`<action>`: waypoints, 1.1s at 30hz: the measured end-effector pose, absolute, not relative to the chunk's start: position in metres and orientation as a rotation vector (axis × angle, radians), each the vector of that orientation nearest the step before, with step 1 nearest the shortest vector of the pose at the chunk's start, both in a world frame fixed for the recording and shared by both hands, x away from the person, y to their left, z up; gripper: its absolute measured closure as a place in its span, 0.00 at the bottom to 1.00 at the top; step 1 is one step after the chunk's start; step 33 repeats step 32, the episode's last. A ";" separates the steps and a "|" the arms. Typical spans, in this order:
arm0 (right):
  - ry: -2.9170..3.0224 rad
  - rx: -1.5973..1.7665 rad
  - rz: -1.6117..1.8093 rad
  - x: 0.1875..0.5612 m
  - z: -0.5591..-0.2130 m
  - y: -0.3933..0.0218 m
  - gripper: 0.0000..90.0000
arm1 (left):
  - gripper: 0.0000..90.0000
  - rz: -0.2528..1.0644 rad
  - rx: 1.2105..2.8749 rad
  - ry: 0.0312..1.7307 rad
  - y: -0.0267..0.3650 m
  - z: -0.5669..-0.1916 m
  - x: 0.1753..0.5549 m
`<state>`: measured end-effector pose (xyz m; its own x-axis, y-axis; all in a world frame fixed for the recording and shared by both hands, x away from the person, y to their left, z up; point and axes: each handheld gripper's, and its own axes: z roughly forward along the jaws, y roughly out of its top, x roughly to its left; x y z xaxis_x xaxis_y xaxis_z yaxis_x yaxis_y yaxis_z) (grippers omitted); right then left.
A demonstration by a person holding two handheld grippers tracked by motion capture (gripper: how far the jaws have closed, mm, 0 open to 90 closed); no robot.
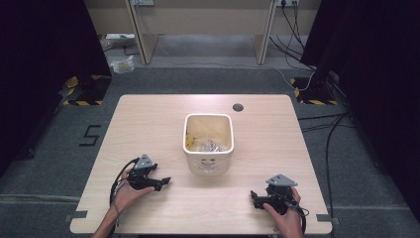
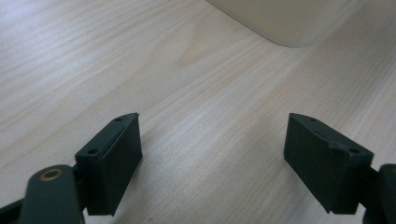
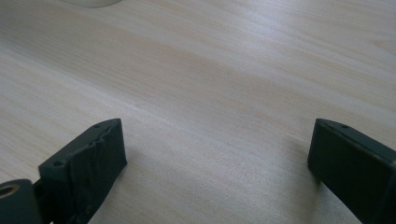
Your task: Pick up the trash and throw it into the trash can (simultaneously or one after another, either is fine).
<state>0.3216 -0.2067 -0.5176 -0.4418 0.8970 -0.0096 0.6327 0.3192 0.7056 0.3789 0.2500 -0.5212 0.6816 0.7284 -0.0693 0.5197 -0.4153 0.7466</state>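
Note:
A cream plastic bin (image 1: 208,143) stands upright in the middle of the wooden table (image 1: 148,119), with crumpled clear wrapping and something yellow inside. My left gripper (image 1: 166,181) rests on the table to the bin's front left, pointing right toward it. Its jaws stand wide apart in the left gripper view, left gripper (image 2: 212,158) open over bare wood, with the bin's base (image 2: 285,21) just ahead. My right gripper (image 1: 253,197) lies at the front right, pointing left. In its own view the right gripper (image 3: 217,168) is open and empty, and the bin's edge (image 3: 93,2) shows at the top left.
A small round cable hole (image 1: 237,107) sits in the table near its far edge. Beyond the table are desk legs, floor cables (image 1: 317,119) and yellow-black striped bases (image 1: 79,91). Dark curtains flank both sides.

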 end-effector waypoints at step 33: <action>2.190 1.354 0.897 0.321 -0.518 -0.207 0.05 | 0.19 0.395 2.137 0.928 0.240 -0.523 0.374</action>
